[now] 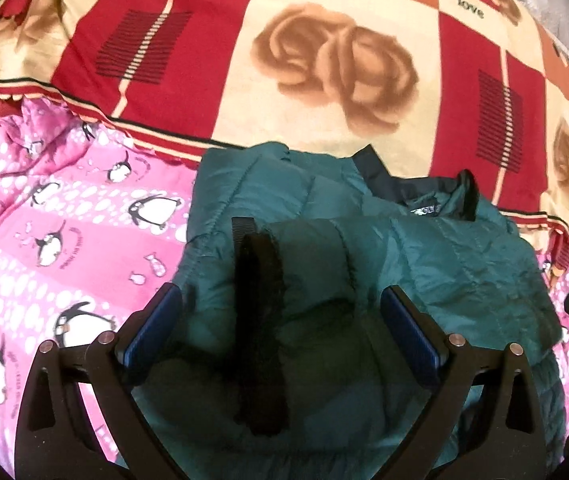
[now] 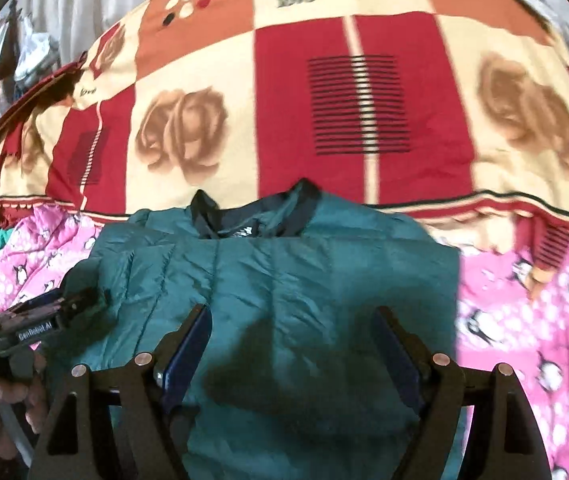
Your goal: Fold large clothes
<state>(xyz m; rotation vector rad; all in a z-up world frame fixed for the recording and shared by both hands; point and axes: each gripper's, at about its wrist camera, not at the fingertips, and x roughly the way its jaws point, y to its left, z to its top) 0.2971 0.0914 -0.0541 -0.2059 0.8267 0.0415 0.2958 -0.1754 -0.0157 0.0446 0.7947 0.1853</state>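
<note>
The left hand-held gripper (image 1: 280,320) is hovering over the jacket's (image 1: 424,256) left side, jaws apart and gripping nothing, likely lining up on the sleeve (image 1: 308,264) folded inward there. The jacket is lying collar (image 2: 252,216) toward the far edge of the bed, on the pink sheet (image 1: 64,216). The right hand-held gripper (image 2: 290,340) is hanging over its middle, jaws likewise apart, probably readying the next fold.
</note>
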